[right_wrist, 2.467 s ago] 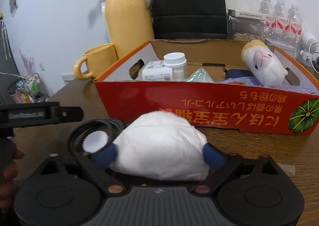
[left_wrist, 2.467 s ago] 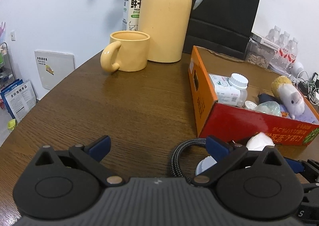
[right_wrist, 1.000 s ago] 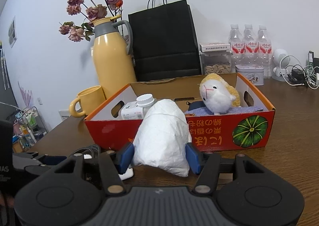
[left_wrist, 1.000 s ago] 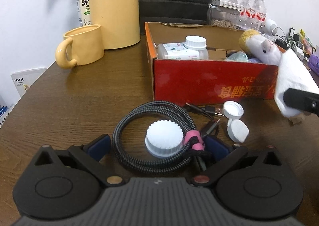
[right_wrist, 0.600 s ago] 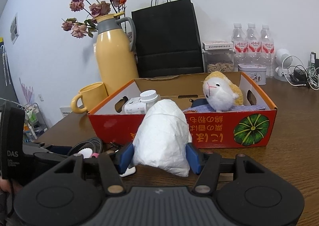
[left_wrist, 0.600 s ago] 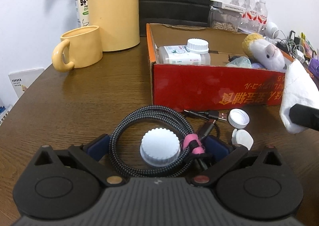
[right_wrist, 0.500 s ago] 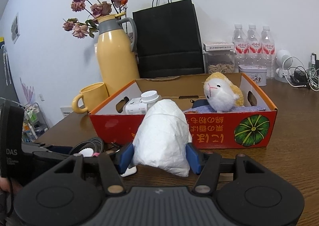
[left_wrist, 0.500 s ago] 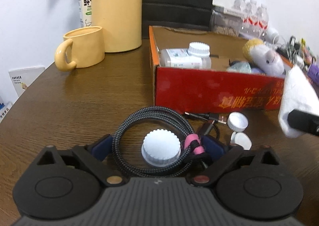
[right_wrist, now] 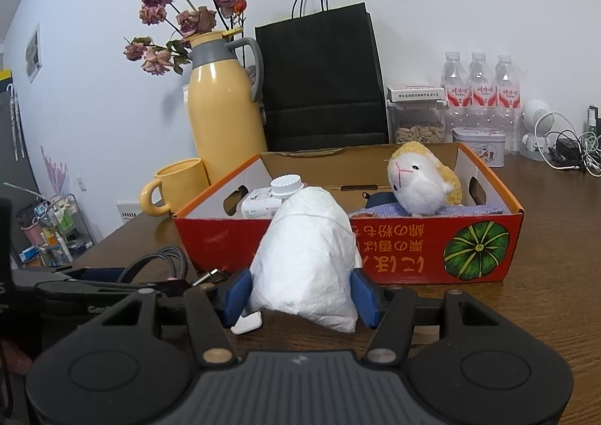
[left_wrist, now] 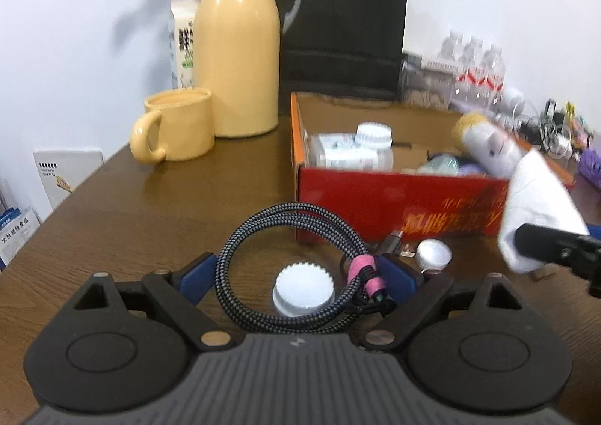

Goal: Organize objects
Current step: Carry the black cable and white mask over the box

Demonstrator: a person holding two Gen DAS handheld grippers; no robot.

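Brown wooden table [left_wrist: 142, 207] holds a red cardboard box [right_wrist: 405, 248] in front of a white wall. Both tongs are in the middle of picking-up work.

I think this is the carry step: loose things go from the table into the box. The right gripper [right_wrist: 300, 291] squeezes a white crumpled paper bundle [right_wrist: 306, 259] between its blue pads, just in front of the box's front wall. Next it needs to lift over that wall and let go inside.

The left gripper [left_wrist: 296, 275] has just closed a little on a coiled black braided cable [left_wrist: 285, 267], which seems lifted off the table. Its blue pads touch the coil on both sides. It will need a steady hold, since a coil is floppy.

Counting: one cable, one paper bundle, one big white ridged cap [left_wrist: 304, 288] under the coil, one small silvery cap [left_wrist: 434, 253] beside it. A second small white thing [right_wrist: 246, 323] is too hidden to name. Inside the box: one white pill bottle [left_wrist: 351, 151] and one plush sheep [right_wrist: 424, 179].
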